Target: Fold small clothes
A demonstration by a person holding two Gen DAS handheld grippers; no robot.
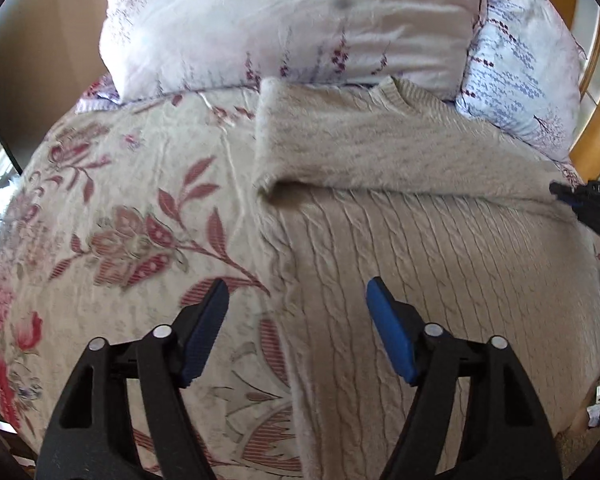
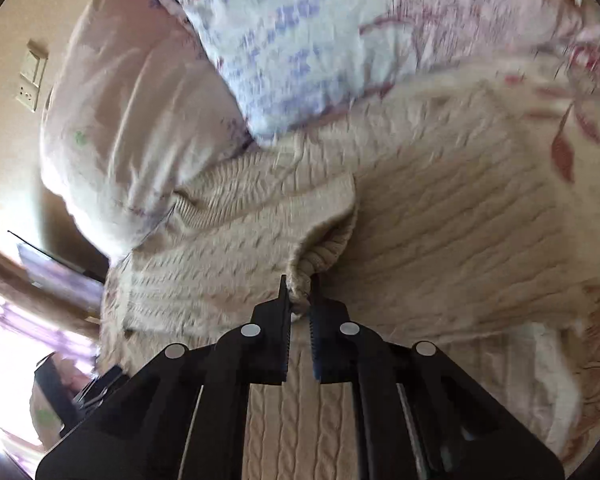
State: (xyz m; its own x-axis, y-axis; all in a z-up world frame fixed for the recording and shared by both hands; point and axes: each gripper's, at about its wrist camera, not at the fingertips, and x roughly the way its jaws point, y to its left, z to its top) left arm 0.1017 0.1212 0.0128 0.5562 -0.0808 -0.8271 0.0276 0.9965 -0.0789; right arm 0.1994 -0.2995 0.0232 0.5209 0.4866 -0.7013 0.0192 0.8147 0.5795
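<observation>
**Sleeve cuff pinched on the right, left fingers spread above the sweater**

A beige cable-knit sweater is laid flat on a bed covered by a floral bedspread, with its collar end lying against the pillows. One sleeve is seen folded across the upper body of the garment, its edge forming a straight crease from the left border of the sweater toward the right side of the left wrist view.

The left hand-held gripper is held above the sweater's left border, with its blue-padded fingers set wide apart and nothing between them. One finger is placed over the bedspread and the other over the knit.

The right hand-held gripper is closed tightly on the ribbed cuff of the sleeve, and the knit is bunched between the jaws. The cuff is lifted slightly off the body of the sweater, so that a small hollow is formed beneath it. The tip of this gripper is also seen at the right edge of the left wrist view, at the end of the folded sleeve.

A pale pink pillow and a blue-printed pillow are propped behind the collar. A wall socket is visible in the right wrist view, which is blurred.
</observation>
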